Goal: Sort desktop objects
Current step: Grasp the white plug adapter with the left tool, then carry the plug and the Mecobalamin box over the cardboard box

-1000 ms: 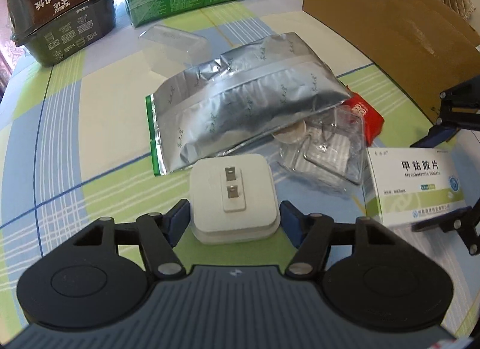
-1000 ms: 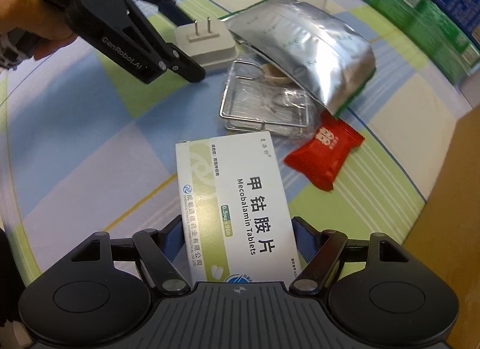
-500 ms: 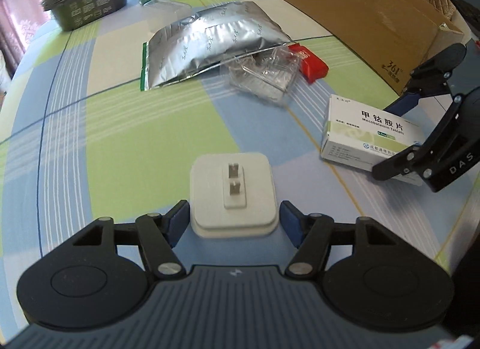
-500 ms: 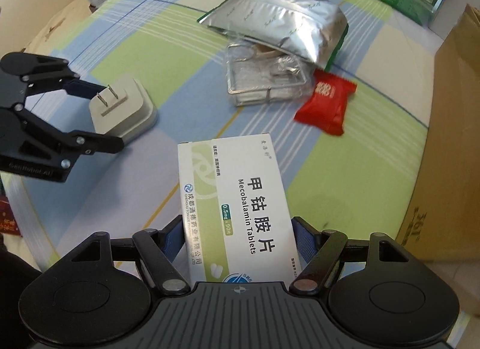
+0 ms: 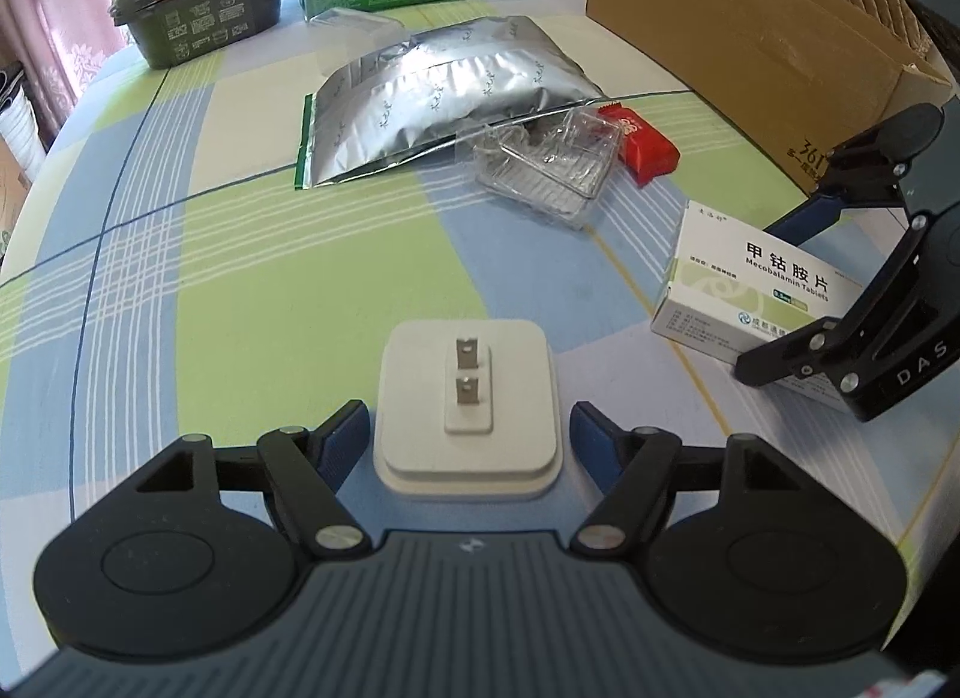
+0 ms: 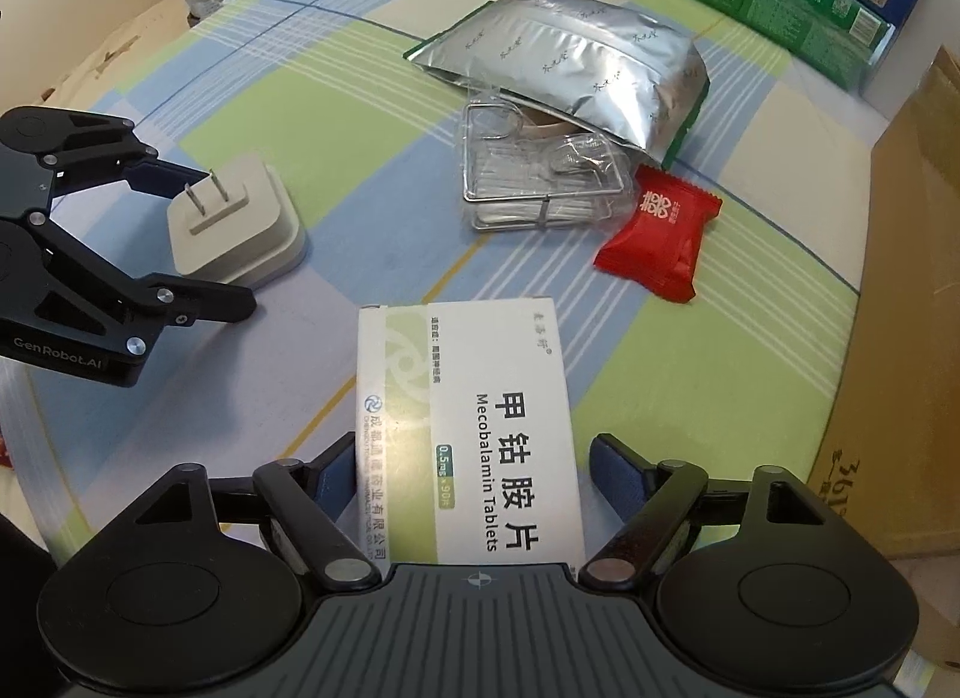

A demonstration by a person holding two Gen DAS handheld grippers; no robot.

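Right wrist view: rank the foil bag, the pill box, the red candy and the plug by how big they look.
1. Pill box, though it is nearest the camera, so unsure against the bag.
2. Foil bag.
3. Plug.
4. Red candy.

White plug (image 5: 468, 404) prongs-up, tablet box (image 6: 468, 434) flat

Open checked tablecloth (image 5: 252, 278) stretches ahead and to the left of the left gripper (image 5: 468, 428), whose jaws stand apart around the white two-pin plug adapter (image 5: 468, 398). Farther on, the crinkled silver foil pouch (image 5: 444, 98), the clear plastic tray (image 5: 552, 170) and the red candy wrapper (image 5: 645, 149) crowd together, touching. On the right, the tall brown cardboard box (image 6: 900, 302) walls off that side beside the right gripper (image 6: 474, 482) and the white medicine carton (image 6: 474, 422).
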